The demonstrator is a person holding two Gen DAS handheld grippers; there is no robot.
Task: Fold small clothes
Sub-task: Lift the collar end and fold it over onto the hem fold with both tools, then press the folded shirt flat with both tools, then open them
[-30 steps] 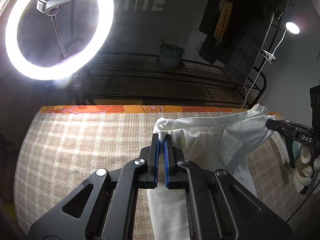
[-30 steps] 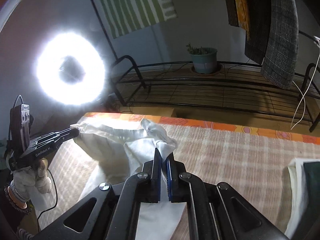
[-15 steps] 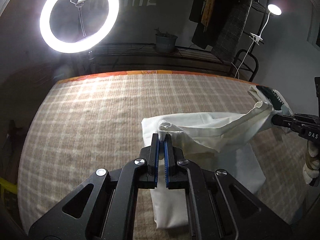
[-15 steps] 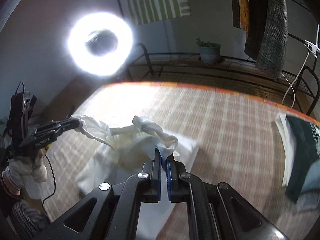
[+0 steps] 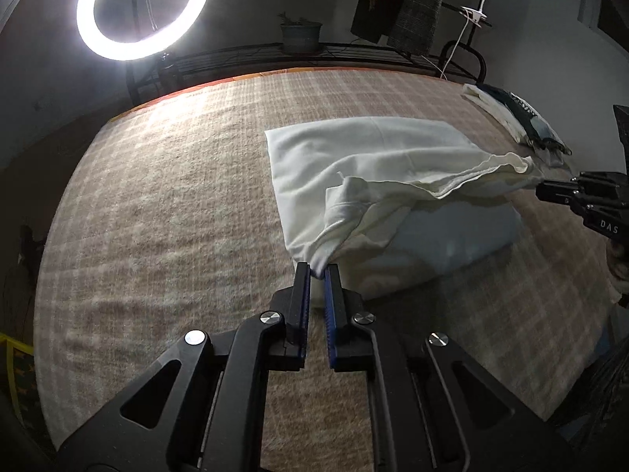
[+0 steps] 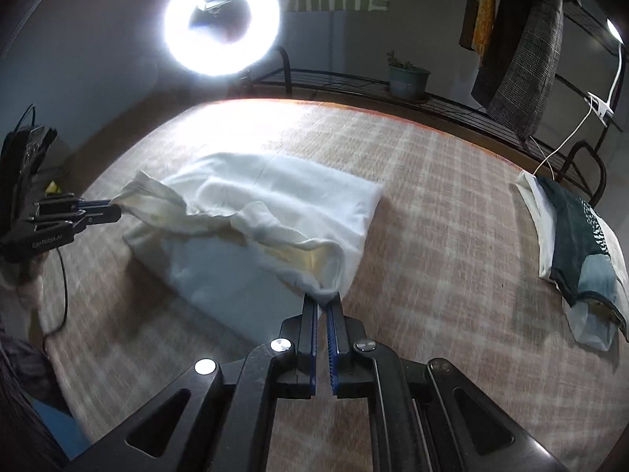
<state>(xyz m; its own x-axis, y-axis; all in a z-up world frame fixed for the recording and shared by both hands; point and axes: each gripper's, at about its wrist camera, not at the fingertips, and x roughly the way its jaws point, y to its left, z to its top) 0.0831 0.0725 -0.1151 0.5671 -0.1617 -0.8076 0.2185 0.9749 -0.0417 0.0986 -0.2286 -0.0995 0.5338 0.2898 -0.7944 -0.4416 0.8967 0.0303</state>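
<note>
A white garment [image 5: 365, 149] lies on the plaid blanket [image 5: 165, 204], its far part flat, its near edge lifted. My left gripper [image 5: 317, 271] is shut on one corner of that near edge. My right gripper [image 6: 322, 299] is shut on the other corner of the garment [image 6: 283, 196]. The edge hangs slack between the two grippers, just above the blanket. The right gripper shows at the right of the left wrist view [image 5: 550, 190]. The left gripper shows at the left of the right wrist view [image 6: 114, 212].
A folded pile of dark and light clothes [image 6: 570, 240] lies at the blanket's right edge [image 5: 519, 118]. A bright ring light [image 5: 143, 8] stands behind the bed. A black metal rack [image 6: 452, 98] with a potted plant [image 6: 407, 78] and hanging clothes runs along the back.
Both grippers came down and toward the near side, holding the garment's corners. The garment, held up a second ago, now lies mostly flat on the blanket.
</note>
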